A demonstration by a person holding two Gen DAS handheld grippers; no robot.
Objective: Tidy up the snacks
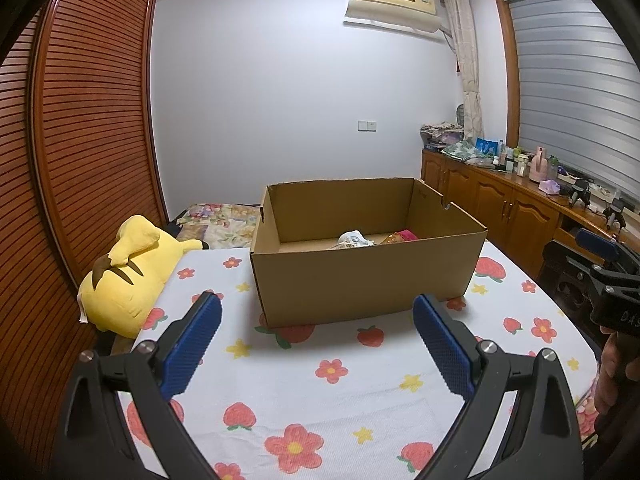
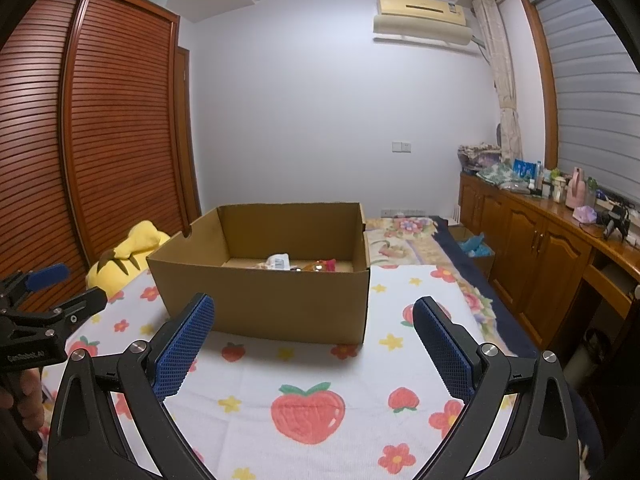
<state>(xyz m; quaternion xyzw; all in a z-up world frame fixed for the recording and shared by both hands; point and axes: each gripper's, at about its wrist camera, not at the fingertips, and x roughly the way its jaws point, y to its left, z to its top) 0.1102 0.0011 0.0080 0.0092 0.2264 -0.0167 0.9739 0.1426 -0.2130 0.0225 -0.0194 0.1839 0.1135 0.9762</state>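
An open brown cardboard box point(image 1: 360, 280) point(image 2: 272, 304) stands on a table covered by a white cloth printed with strawberries and flowers point(image 1: 320, 392) point(image 2: 304, 376). On its floor lie a white snack packet point(image 1: 352, 239) point(image 2: 279, 261) and a pink and orange packet point(image 1: 402, 236) point(image 2: 322, 265). My left gripper point(image 1: 316, 308) hangs open above the cloth, short of the box's near wall, nothing between its blue pads. My right gripper point(image 2: 313, 312) is likewise open and empty before the box. Each gripper shows at the edge of the other's view.
A yellow plush toy point(image 1: 128, 276) point(image 2: 128, 252) lies at the table's left edge beside a slatted wooden wardrobe point(image 1: 92, 140). A bed with a floral cover point(image 2: 416, 236) is beyond the box. A wooden sideboard with clutter point(image 2: 552, 240) runs along the right wall.
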